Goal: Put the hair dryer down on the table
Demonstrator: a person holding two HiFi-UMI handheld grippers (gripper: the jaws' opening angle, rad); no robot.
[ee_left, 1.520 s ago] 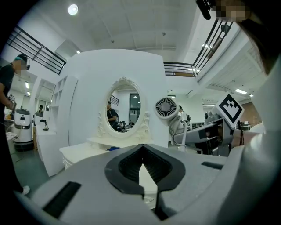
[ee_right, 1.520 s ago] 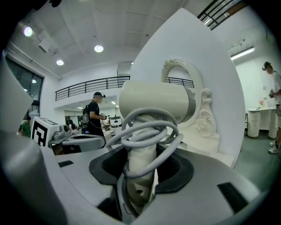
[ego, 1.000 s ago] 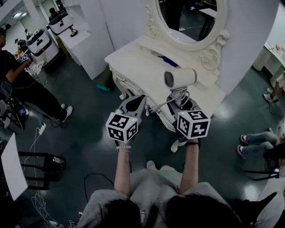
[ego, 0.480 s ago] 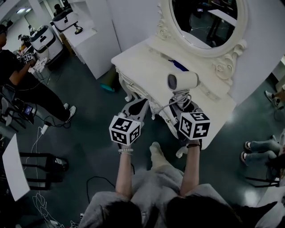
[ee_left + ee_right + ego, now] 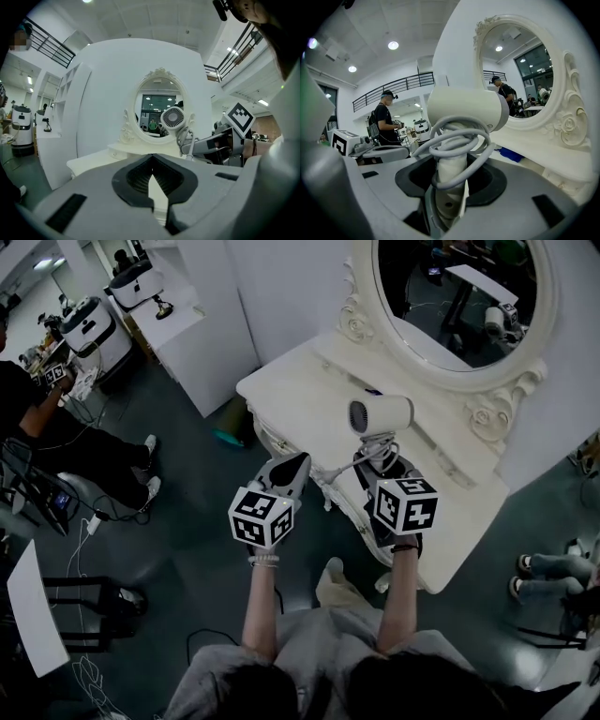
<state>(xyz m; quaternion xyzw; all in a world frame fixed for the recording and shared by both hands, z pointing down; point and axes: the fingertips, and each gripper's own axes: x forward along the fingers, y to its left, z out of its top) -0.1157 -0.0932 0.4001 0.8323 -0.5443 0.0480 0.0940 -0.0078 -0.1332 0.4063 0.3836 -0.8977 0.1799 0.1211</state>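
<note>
Table (image 5: 300, 395) — hair dryer (image 5: 380, 414) handle half-hidden

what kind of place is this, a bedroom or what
Probably a mock bedroom corner staged in a big lab or studio hall, not a home. The white dressing table with its oval mirror stands on a dark floor near loose cables and white machines.

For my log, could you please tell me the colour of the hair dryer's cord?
The cord is light grey, clearest in right gripper view.
</note>
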